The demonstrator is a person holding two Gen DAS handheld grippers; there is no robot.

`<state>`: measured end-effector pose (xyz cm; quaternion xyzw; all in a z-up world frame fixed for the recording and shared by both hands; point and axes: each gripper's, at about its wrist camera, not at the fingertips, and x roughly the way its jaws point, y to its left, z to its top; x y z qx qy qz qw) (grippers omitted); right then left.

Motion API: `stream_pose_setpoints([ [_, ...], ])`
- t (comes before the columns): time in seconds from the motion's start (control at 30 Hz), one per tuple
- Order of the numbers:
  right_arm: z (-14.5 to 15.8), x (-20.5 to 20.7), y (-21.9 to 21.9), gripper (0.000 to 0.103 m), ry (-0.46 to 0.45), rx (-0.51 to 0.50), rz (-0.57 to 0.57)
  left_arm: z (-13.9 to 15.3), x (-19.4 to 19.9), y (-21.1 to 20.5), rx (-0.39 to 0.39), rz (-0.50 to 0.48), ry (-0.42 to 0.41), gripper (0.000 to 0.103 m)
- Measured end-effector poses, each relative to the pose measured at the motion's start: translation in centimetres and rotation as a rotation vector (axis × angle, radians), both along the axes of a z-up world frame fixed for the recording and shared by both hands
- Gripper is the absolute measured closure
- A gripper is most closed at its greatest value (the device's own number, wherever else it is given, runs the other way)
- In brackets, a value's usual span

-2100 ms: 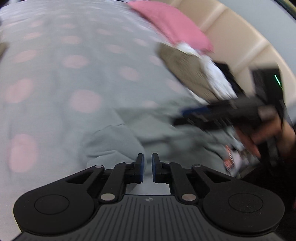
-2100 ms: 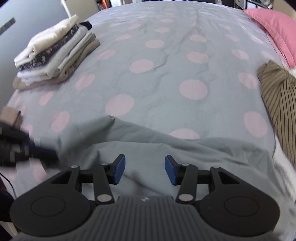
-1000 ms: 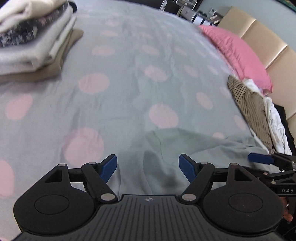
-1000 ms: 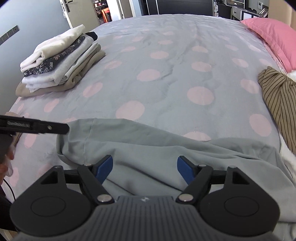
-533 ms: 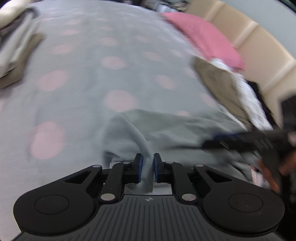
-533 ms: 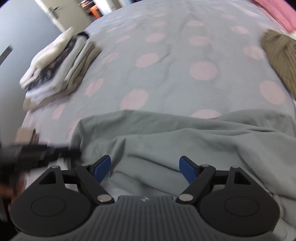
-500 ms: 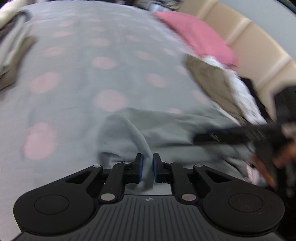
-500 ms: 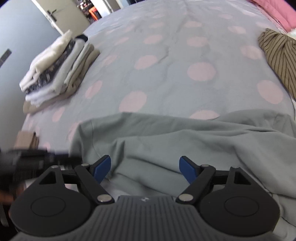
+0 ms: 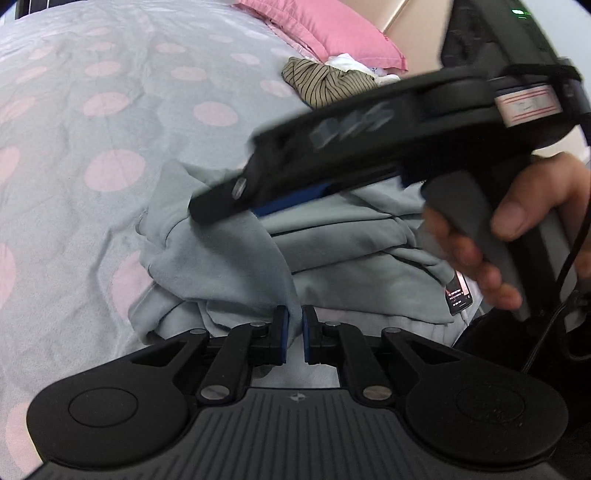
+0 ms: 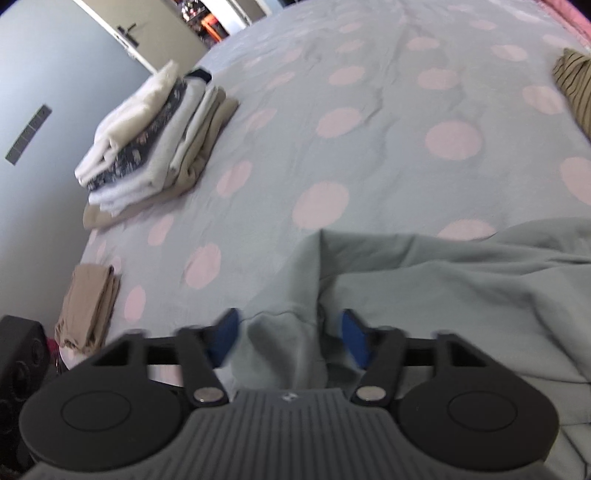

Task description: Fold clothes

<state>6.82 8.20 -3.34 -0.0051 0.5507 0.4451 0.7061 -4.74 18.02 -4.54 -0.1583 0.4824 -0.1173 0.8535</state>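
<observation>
A grey-green garment [image 9: 343, 247] lies crumpled at the near edge of the bed. My left gripper [image 9: 293, 328] is shut on a raised fold of it. In the left wrist view my right gripper [image 9: 221, 206], held by a hand [image 9: 517, 218], crosses from the upper right with its tips over the garment's left part. In the right wrist view the right gripper [image 10: 290, 338] is open, and a bunched fold of the garment [image 10: 443, 288] sits between its blue pads [image 10: 354, 339]. The pads are blurred.
The bedspread [image 10: 369, 92] is grey with pink dots. A stack of folded clothes [image 10: 159, 140] sits far left, with a folded beige piece [image 10: 88, 306] at the bed's edge. A brown striped garment [image 9: 325, 79] and a pink pillow [image 9: 325, 33] lie to the right, and a phone [image 9: 458, 295] lies beside the garment.
The left gripper stays shut on the garment fold. The right gripper has swung left over the garment's left edge, and its jaws have narrowed around a fold.
</observation>
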Motion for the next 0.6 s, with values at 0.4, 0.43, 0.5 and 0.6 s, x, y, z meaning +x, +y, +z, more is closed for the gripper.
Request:
stream_pose_setpoints([
  [0.4, 1.1, 0.1, -4.5, 0.096, -0.216, -0.178, 0.012, 2.1, -0.9, 1.0, -0.024, -0.005, -0.068, 0.052],
  [0.43, 1.1, 0.7, -5.8, 0.096, -0.227, -0.202, -0.006, 2.3, -1.0, 1.1, -0.025, -0.008, -0.075, 0.050],
  [0.5, 1.2, 1.7, -8.3, 0.096, -0.250, -0.252, -0.041, 2.7, -0.9, 1.4, -0.019, -0.007, -0.081, 0.046],
  [0.6, 1.4, 3.2, -12.2, 0.097, -0.284, -0.326, -0.094, 2.7, -0.5, 2.1, 0.002, 0.004, -0.073, 0.045],
])
